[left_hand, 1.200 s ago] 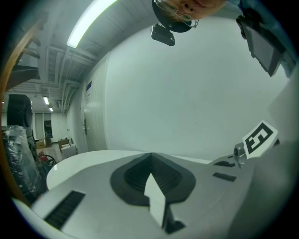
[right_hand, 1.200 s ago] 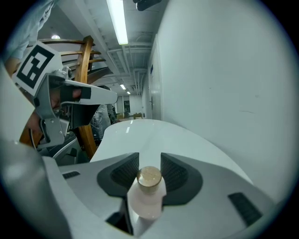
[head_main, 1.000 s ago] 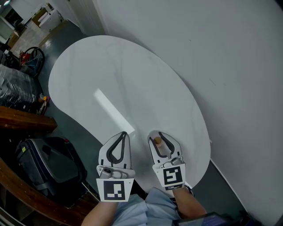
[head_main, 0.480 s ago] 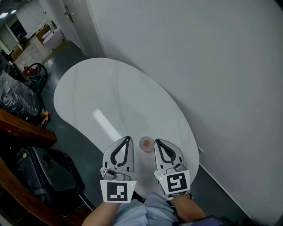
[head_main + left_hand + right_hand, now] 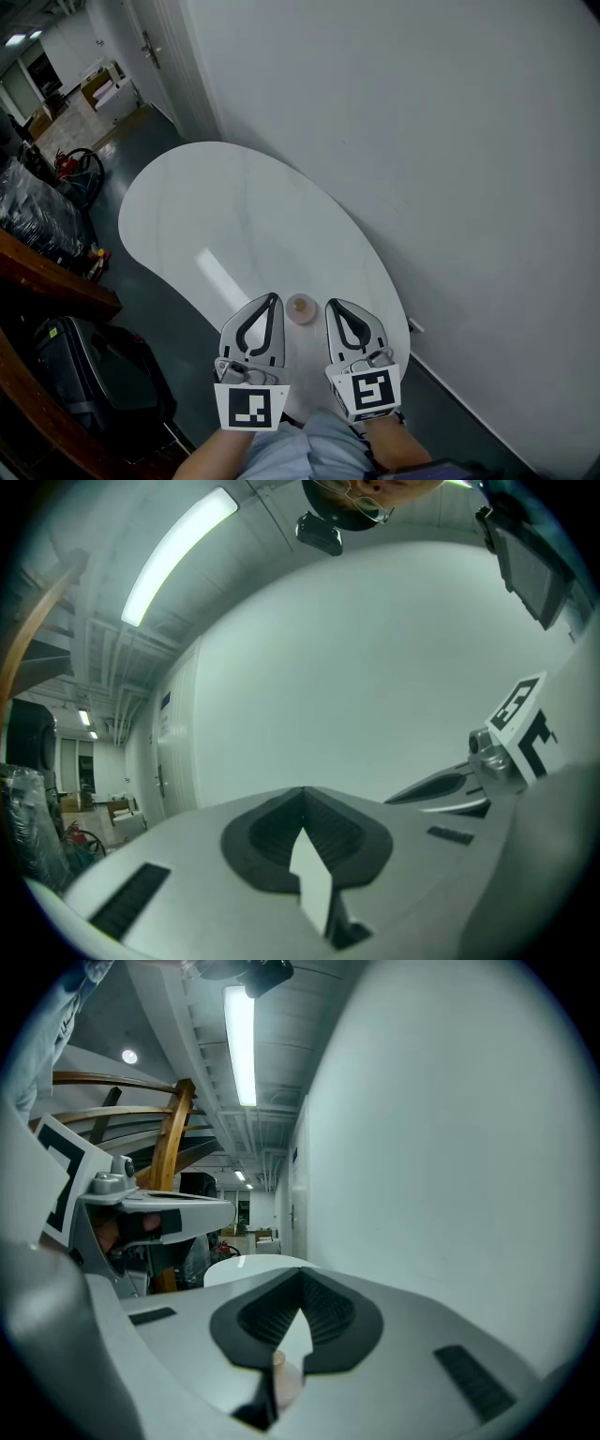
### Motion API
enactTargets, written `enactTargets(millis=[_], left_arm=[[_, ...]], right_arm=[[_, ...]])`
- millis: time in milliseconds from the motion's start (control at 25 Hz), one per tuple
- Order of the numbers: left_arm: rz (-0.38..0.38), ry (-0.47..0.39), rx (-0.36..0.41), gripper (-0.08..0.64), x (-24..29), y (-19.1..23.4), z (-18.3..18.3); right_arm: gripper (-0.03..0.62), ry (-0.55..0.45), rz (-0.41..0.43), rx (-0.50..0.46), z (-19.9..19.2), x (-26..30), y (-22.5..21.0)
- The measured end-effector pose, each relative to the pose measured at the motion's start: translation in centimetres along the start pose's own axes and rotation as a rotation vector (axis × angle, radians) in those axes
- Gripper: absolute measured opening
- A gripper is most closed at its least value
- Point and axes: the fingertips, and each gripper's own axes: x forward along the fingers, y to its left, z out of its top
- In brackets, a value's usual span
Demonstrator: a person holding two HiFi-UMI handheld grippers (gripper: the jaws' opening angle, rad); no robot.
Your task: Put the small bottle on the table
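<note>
Step in hand: you seem to be at the very end of the task. The small bottle (image 5: 301,307) already stands on the worktop (image 5: 234,216), and neither claw has it.
Next move: judging from this, nothing is left to place. You only need to draw both claws away without nudging the bottle, which stands close to the worktop's near edge.
Left claw (image 5: 272,298): clenched. In the left gripper view its tips meet, with only a thin wedge of light behind them. Nothing is between the jaws, and it touches neither bottle nor worktop as far as you can see.
Small bottle: it is on the worktop between your two claws, just beside each and apart from both. It looks upright, its tan top facing the head camera.
Right claw (image 5: 334,305): clenched as well, tips together and empty. In the right gripper view the bottle shows through the gap behind the tips, lying below the claw rather than gripped by it.
</note>
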Motion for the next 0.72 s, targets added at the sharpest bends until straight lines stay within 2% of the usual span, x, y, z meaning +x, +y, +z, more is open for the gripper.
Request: enactTargets(millis=[320, 720], left_arm=[[0.016, -0.014, 0.003, 0.003, 0.0, -0.3, 1.1], [0.014, 0.008, -0.008, 0.003, 0.5, -0.9, 0.9]], right_arm=[[0.0, -0.02, 0.016, 0.011, 0.3, -0.4, -0.2], [0.0, -0.018, 0.023, 0.02, 0.1, -0.3, -0.8]])
